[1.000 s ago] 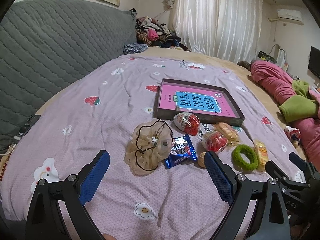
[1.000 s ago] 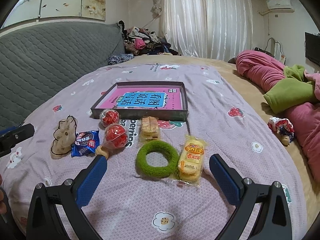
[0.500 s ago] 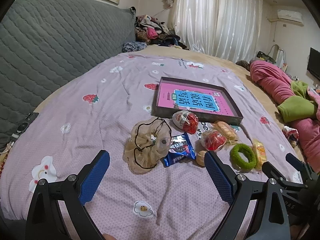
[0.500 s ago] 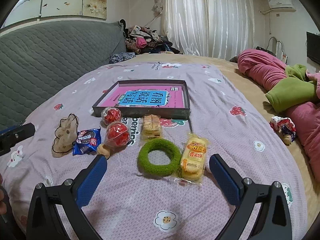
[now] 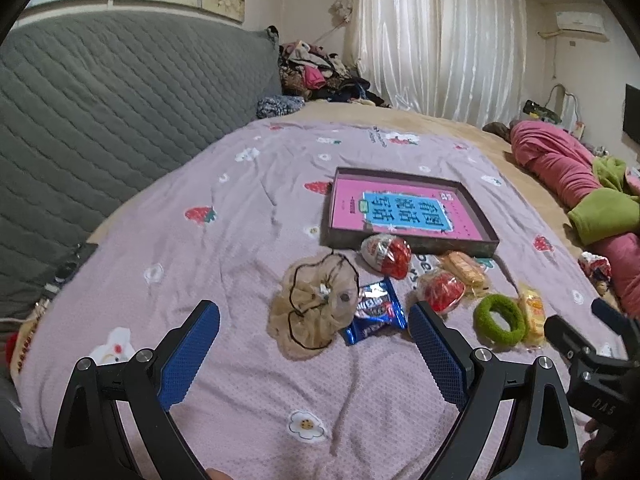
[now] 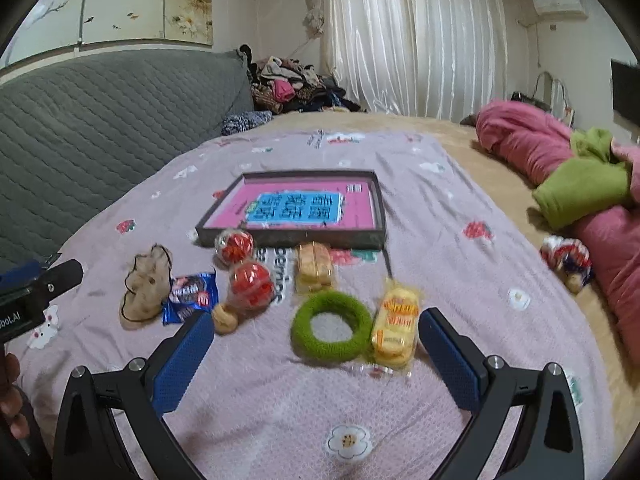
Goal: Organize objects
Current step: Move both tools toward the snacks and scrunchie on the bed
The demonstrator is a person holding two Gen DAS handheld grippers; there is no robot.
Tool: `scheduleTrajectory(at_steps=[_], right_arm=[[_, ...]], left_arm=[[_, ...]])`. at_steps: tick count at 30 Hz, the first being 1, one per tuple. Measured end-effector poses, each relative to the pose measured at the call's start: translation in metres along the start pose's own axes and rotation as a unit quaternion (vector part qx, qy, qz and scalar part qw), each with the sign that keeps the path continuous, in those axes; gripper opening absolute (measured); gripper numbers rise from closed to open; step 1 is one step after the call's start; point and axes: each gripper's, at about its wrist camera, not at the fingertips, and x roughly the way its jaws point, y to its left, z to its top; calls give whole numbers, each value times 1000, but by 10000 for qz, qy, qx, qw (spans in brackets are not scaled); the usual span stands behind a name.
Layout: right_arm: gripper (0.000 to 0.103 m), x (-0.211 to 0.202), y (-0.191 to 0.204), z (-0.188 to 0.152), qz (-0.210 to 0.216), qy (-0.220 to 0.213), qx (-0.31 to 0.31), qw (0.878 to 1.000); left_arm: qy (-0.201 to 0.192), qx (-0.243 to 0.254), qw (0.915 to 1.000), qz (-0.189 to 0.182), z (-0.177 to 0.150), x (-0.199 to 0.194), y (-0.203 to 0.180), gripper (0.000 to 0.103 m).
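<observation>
Since 1.0 s ago both cameras have closed in slightly on the cluster of small items; the items themselves lie as before, none lifted.

Left gripper [image 5: 314,340]: fingers spread wide, nothing between them, above the lilac bedspread [image 5: 240,380]. Bare cloth lies below and to its left, out to the bed's left edge against the grey quilted headboard [image 5: 100,120].

Right gripper [image 6: 316,346]: fingers spread wide, empty. The green hair ring [image 6: 331,326] and yellow cake packet [image 6: 397,330] sit in the gap between its fingertips as seen from the right wrist view, ring and packet touching. Open bedspread in front of and to the right of the packet.

Next row out, left to right: beige scrunchie [image 5: 314,314] with a black hair tie on it, blue biscuit packet [image 5: 374,312] touching its right edge, red wrapped ball [image 6: 251,285] with a small tan round piece [image 6: 225,319] just beside it, wrapped wafer snack [image 6: 314,266].

Red-and-white egg toy [image 5: 386,255] lies just in front of the tray's near wall; contact cannot be told.

Dark shallow tray [image 5: 480,220]: holds only a pink book [image 5: 404,210] with a blue title panel, lying flat and filling most of the floor.

Beyond: free bedspread, then a clothes pile [image 6: 292,88] and curtains. Right side: rolled pink and green bedding [image 6: 568,168]
</observation>
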Motion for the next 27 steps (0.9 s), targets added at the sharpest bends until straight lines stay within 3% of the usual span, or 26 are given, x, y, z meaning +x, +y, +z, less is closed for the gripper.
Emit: scheduleTrajectory(at_steps=[12,27], right_arm=[[103,-23,8,41,-247,-301,-42,9992],[103,-25,18,80,-130,-512,-204,9984]], left_arm=[[-105,-187,9987,-452,37,-11,15,96],[-352,114,9984,-431,74,-4,14,96]])
